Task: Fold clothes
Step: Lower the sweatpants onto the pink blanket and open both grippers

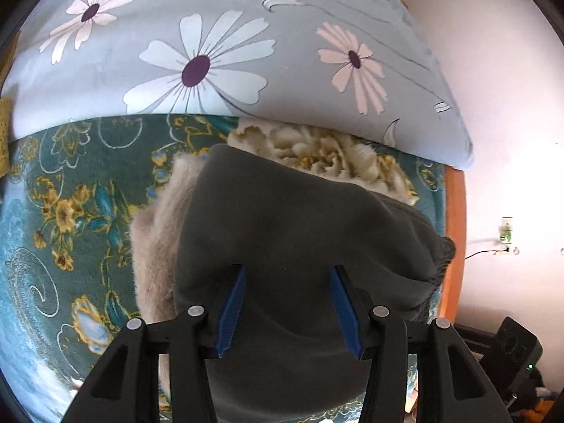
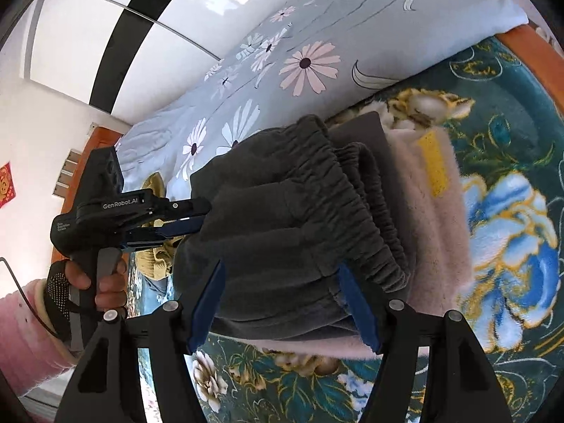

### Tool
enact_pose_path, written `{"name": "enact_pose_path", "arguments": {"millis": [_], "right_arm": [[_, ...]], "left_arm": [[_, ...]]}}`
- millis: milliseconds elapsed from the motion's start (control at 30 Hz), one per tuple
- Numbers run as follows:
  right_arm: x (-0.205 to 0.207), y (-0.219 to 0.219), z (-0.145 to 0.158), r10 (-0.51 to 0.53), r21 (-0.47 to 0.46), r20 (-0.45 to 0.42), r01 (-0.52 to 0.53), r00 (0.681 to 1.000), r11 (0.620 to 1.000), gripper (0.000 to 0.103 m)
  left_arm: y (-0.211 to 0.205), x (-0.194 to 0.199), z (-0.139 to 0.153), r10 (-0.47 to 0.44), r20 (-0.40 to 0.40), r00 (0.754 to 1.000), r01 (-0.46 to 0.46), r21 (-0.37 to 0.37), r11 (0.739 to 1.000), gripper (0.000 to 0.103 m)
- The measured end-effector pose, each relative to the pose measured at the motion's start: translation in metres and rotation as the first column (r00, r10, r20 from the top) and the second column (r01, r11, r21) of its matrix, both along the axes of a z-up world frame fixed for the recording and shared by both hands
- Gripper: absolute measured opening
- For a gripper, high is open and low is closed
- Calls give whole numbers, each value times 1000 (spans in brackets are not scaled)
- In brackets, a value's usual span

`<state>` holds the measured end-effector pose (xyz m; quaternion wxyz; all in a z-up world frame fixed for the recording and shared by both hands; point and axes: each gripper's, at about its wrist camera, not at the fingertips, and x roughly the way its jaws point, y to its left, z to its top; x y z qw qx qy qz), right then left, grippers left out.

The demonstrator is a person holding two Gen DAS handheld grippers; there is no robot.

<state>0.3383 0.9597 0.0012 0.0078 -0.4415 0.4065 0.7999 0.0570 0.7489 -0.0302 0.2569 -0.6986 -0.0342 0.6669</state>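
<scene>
Dark grey trousers (image 1: 299, 232) lie folded on a teal floral blanket (image 1: 63, 218).

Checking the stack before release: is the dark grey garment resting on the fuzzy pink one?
Touching. The right wrist view shows the dark grey garment lying directly on the fuzzy pink garment, no gap along its elastic edge.

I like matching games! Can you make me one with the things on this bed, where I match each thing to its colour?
Things:
1. Folded fleece trousers with elastic waistband
2. Fluffy garment under the trousers
3. Plush bed blanket with flowers
4. Daisy-print quilt

Colours:
A. Pale blue-grey
B. Dark grey
C. Teal green
D. Pale pinkish-beige

Pairs: 1-B, 2-D, 3-C, 4-A
</scene>
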Motion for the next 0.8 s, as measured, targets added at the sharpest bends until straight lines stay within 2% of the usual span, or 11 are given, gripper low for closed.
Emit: {"name": "enact_pose_path", "arguments": {"millis": [100, 200, 267, 367, 433, 633, 700, 800], "right_arm": [[-2, 3, -2, -6, -3, 3, 7, 1000, 1000, 68], [-1, 4, 1, 6, -8, 3, -6, 1000, 1000, 68], [2, 4, 7, 22, -6, -7, -22, 1000, 1000, 69], [12, -3, 22, 93, 12, -51, -93, 994, 996, 82], [19, -9, 25, 135, 32, -38, -134, 990, 990, 83], [36, -14, 16, 163, 63, 25, -164, 986, 984, 83], [37, -14, 17, 158, 96, 28, -160, 987, 982, 85], [39, -14, 15, 161, 147, 43, -166, 986, 975, 87]], "left_arm": [[-2, 2, 6, -1, -12, 1000, 1, 3, 1000, 53], [-2, 14, 21, -3, -66, 998, 2, -13, 1000, 53], [-7, 31, 34, -3, -92, 996, 5, 15, 1000, 57], [-15, 57, 45, -15, -119, 993, 18, 30, 999, 63], [-21, 75, 50, -26, -136, 990, 30, 31, 999, 66], [-32, 118, 45, -42, -152, 987, 40, -20, 999, 75], [-35, 130, 40, -36, -151, 988, 29, -52, 998, 86], [-40, 141, 31, -11, -120, 993, 0, -96, 995, 92]]}}
